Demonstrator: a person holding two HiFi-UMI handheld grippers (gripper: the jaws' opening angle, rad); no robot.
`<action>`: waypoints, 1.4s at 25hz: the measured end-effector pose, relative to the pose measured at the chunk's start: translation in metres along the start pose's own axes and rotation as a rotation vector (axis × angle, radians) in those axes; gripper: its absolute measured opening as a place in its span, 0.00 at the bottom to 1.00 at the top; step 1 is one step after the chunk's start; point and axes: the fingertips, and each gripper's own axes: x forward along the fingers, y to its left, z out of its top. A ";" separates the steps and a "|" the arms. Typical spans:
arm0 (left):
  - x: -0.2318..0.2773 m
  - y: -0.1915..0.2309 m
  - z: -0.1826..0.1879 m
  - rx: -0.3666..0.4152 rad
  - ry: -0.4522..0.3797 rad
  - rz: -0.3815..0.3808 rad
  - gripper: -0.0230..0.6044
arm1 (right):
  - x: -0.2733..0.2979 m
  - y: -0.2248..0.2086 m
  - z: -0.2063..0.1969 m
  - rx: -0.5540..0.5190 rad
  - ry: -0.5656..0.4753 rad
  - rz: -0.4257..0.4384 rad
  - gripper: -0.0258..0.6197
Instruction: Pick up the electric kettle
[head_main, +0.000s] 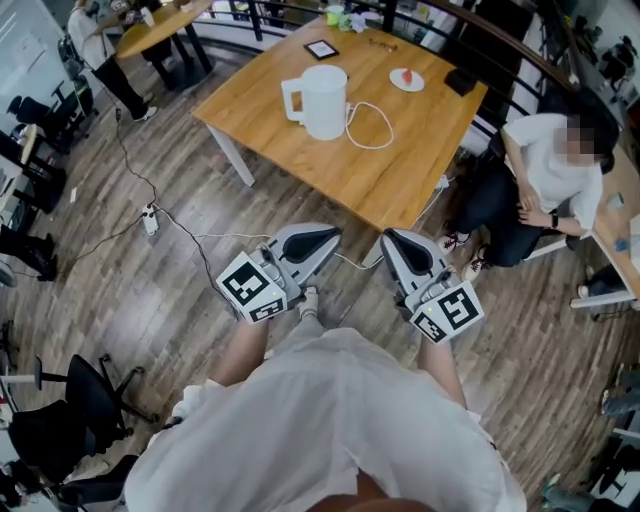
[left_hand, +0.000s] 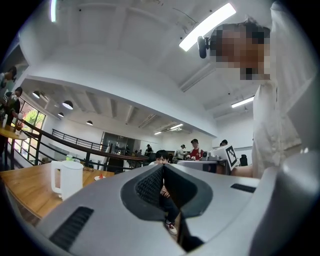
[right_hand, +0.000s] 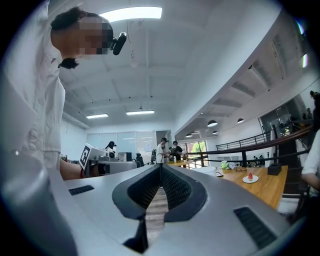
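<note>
The white kettle (head_main: 320, 100) stands upright on the wooden table (head_main: 400, 170), toward its left side in the head view, with its lid on and its handle turned to the left. A white cord (head_main: 377, 128) loops from its base across the tabletop to the right. Farther back on the table lie a small dark-framed tablet (head_main: 321, 49), a white plate (head_main: 407, 80) with something red on it, and a black box (head_main: 460, 82).

Both grippers are held out level over the plank floor (head_main: 150, 300), short of the near edge of the table and well apart from the kettle. The left gripper (head_main: 332, 237) has its fingers pressed together with nothing between them. In its own view the kettle shows off to the left of the fingertips, on the table, not in line with them. The right gripper (head_main: 391, 240) also has its fingers together and empty, and it sits just beside the left one, pointing toward the table.

A seated person (head_main: 550, 170) in a white top is at the right of the table. An extension cable (head_main: 150, 215) trails over the floor at the left.
</note>
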 end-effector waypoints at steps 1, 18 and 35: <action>0.002 0.007 0.001 0.003 0.006 -0.004 0.05 | 0.008 -0.004 0.001 -0.001 0.001 0.000 0.06; 0.004 0.147 0.023 -0.008 0.027 -0.036 0.05 | 0.145 -0.059 0.009 0.000 0.005 -0.016 0.06; 0.006 0.217 0.018 -0.054 0.039 -0.065 0.05 | 0.199 -0.096 0.000 0.015 0.019 -0.076 0.06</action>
